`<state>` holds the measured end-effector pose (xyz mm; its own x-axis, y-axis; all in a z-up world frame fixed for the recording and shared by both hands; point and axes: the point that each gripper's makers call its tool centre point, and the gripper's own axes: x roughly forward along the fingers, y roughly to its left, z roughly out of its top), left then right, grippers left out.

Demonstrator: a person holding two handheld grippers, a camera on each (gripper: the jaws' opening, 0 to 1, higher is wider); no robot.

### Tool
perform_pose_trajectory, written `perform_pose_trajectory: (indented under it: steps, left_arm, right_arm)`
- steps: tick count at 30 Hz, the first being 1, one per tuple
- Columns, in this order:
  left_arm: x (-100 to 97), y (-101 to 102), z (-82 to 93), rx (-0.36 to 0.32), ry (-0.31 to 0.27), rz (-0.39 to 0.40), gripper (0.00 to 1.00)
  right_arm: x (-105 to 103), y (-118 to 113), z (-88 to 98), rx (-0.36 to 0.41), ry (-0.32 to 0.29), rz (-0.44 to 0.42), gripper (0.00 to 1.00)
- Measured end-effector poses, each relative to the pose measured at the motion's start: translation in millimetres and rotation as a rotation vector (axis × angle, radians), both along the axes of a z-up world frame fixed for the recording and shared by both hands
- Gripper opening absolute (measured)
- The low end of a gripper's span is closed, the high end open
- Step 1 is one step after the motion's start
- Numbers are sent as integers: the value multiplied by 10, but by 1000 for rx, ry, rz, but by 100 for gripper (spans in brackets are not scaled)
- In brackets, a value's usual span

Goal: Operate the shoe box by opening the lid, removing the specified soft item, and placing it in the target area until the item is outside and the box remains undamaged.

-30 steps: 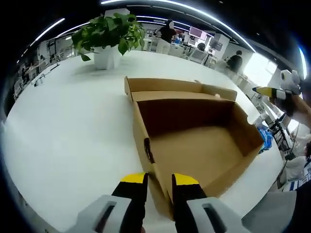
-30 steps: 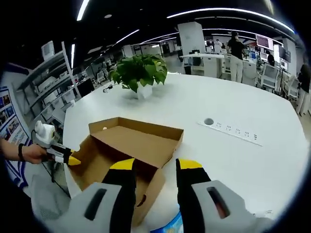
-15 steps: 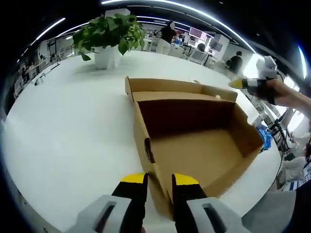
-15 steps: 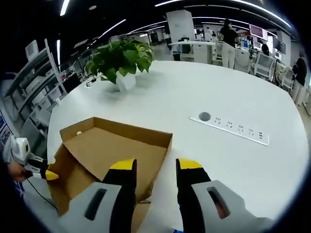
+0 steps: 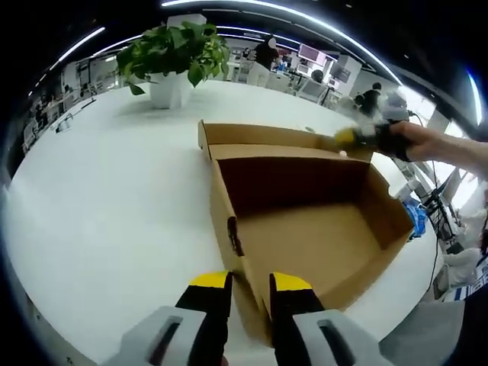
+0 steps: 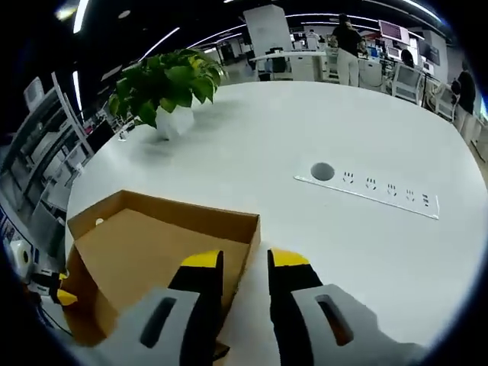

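The left gripper (image 5: 250, 284) sits at lower centre of the left gripper view, jaws clenched on the near corner wall of the open shoe box (image 5: 305, 229). Its lid (image 6: 145, 248) lies directly ahead of the right gripper (image 6: 244, 261), jaws released astride the lid's edge on the tabletop (image 6: 366, 252).
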<state>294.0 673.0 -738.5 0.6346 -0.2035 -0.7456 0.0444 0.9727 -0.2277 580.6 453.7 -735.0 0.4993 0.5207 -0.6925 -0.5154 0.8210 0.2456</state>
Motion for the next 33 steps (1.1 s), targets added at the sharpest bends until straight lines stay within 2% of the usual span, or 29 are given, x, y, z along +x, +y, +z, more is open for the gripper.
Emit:
perform_pose_trajectory:
  steps: [2, 5, 6, 9, 18, 26, 33]
  left_arm:
    - [7, 4, -8, 3, 2, -6, 20]
    - [11, 6, -15, 9, 4, -9, 19]
    - [13, 7, -17, 10, 5, -8, 19]
    - [11, 7, -23, 15, 6, -8, 19]
    - [-6, -8, -17, 21, 7, -5, 19]
    - [-26, -20, -3, 30, 8, -6, 18]
    - [-26, -10, -4, 35, 9, 18, 17]
  right_arm:
    - [21, 11, -19, -10, 5, -9, 15]
    - [-54, 36, -31, -46, 16, 2, 9]
    - [-62, 35, -34, -51, 19, 3, 4]
    - [-43, 20, -35, -65, 23, -20, 2]
    - [-80, -18, 69, -76, 12, -27, 1]
    - [-226, -22, 300, -60, -10, -44, 0]
    - [-210, -70, 464, -49, -30, -55, 0]
